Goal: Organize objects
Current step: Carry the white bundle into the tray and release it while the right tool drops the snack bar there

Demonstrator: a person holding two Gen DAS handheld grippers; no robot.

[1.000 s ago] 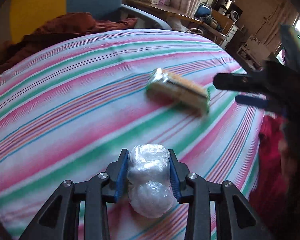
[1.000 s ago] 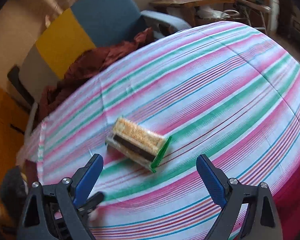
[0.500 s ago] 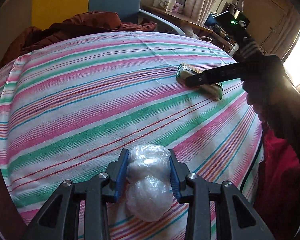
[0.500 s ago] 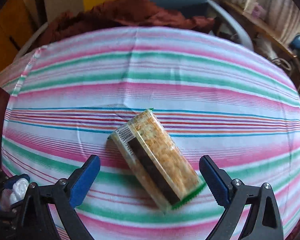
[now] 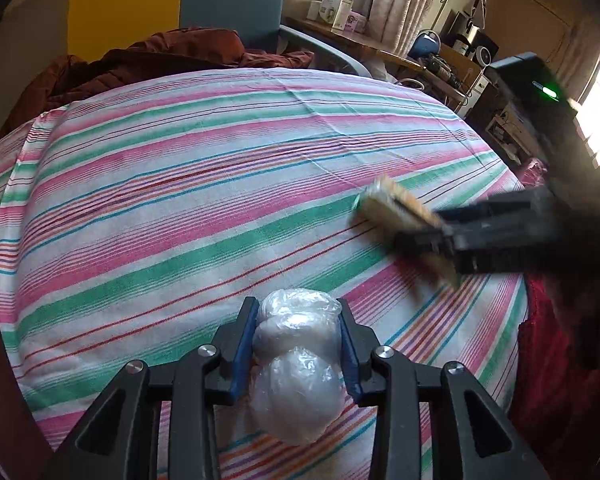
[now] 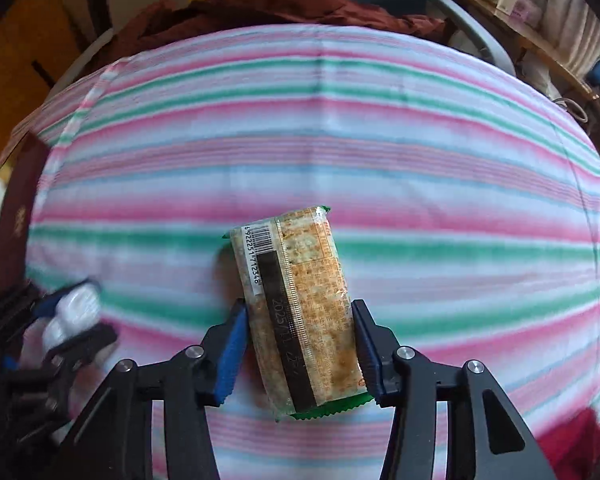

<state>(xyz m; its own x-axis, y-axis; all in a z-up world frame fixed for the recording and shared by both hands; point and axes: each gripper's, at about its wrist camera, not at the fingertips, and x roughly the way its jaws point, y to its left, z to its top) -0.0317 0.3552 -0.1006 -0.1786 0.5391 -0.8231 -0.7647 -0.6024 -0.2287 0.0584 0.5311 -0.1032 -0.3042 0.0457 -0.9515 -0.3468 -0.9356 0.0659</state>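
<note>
My left gripper (image 5: 298, 344) is shut on a clear plastic bag of white lumps (image 5: 296, 364) and holds it over the near edge of the striped tablecloth (image 5: 180, 208). My right gripper (image 6: 298, 344) has closed on a wrapped cracker packet (image 6: 300, 304) with a barcode and green end seams; its blue pads touch both long sides. The packet lies lengthwise between the fingers on the cloth. In the left wrist view the packet (image 5: 396, 208) and the right gripper (image 5: 480, 240) appear blurred at the right. In the right wrist view the left gripper with the bag (image 6: 70, 312) shows at the lower left.
A chair draped with dark red fabric (image 5: 172, 56) stands behind the table. A dark red booklet (image 6: 16, 224) lies at the table's left edge. A cluttered desk (image 5: 380, 44) stands at the back right. Red cloth (image 5: 556, 360) hangs at the right edge.
My right gripper moved down over the cracker packet and its jaws closed from wide open onto the packet's sides. My left gripper kept hold of the bag and shifted slightly.
</note>
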